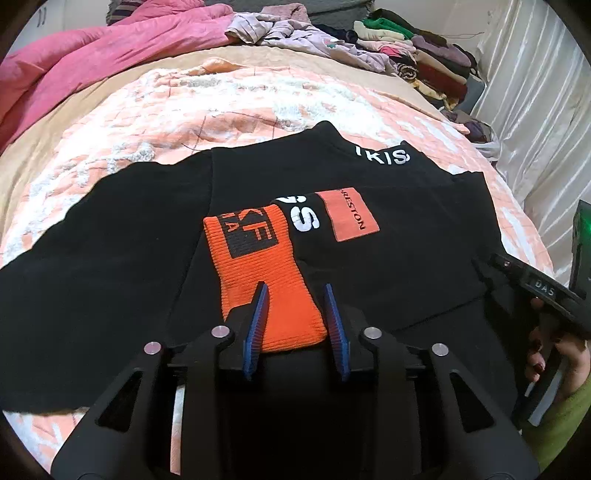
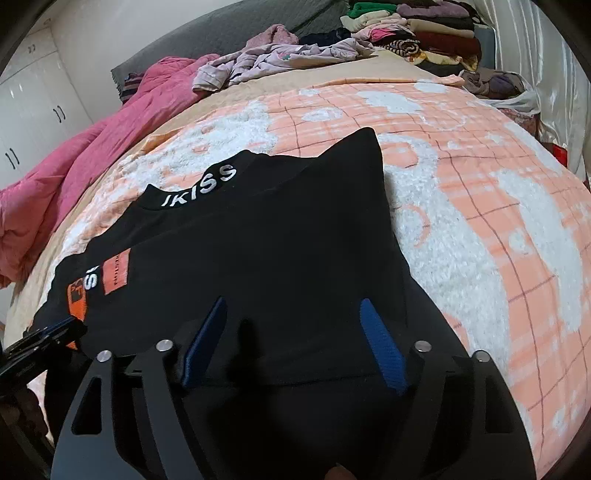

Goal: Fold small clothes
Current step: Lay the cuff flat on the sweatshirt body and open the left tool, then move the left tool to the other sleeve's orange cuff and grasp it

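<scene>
A black sweatshirt (image 1: 388,266) with white lettering on the collar and an orange patch lies spread on the bed. It also shows in the right wrist view (image 2: 258,258). One sleeve with an orange ribbed cuff (image 1: 266,280) is folded across its front. My left gripper (image 1: 295,291) is open, its blue pads on either side of the orange cuff. My right gripper (image 2: 291,306) is open above the black fabric near the hem; it also shows in the left wrist view (image 1: 517,280) at the right edge.
The bed has a peach and white blanket (image 2: 480,221). A pink quilt (image 1: 92,62) lies at the far left. Loose lilac clothes (image 2: 280,59) and a stack of folded clothes (image 2: 424,33) sit at the far end. White curtains (image 1: 535,92) hang on the right.
</scene>
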`<action>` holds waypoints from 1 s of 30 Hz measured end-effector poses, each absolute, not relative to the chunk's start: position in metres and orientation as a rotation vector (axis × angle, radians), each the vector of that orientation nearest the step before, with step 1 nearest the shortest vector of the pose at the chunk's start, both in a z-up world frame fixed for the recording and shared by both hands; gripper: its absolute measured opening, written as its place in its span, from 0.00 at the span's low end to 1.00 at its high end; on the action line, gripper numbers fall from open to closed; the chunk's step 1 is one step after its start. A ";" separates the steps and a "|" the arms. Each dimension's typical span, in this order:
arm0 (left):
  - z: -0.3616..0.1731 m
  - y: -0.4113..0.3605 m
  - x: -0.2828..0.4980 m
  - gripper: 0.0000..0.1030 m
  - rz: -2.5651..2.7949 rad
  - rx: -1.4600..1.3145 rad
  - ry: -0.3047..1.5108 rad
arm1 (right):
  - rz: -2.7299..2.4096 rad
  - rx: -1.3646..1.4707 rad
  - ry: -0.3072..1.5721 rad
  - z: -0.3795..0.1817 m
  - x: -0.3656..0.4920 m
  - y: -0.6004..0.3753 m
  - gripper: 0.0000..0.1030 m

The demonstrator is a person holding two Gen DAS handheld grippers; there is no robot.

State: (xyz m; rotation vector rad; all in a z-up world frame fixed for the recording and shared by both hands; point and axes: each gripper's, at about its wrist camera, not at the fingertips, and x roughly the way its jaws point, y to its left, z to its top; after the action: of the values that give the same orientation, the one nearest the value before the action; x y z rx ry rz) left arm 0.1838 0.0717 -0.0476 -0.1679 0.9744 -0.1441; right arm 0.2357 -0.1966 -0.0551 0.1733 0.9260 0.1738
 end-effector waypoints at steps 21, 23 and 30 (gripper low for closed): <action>-0.007 0.075 0.158 0.78 -0.083 -0.140 0.905 | 0.232 0.178 0.873 -0.017 0.197 -0.191 0.96; -0.002 0.075 0.155 0.78 -0.082 -0.137 0.895 | 0.245 0.171 0.871 -0.015 0.194 -0.188 0.96; 0.007 0.078 0.147 0.87 -0.073 -0.130 0.879 | 0.254 0.168 0.851 -0.006 0.187 -0.182 0.96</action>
State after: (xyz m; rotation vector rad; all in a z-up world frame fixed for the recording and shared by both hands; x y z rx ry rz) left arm 0.1468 0.0783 0.0070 -0.1304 0.8787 -0.0726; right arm 0.1865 -0.1821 -0.0064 0.1683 0.8508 0.2544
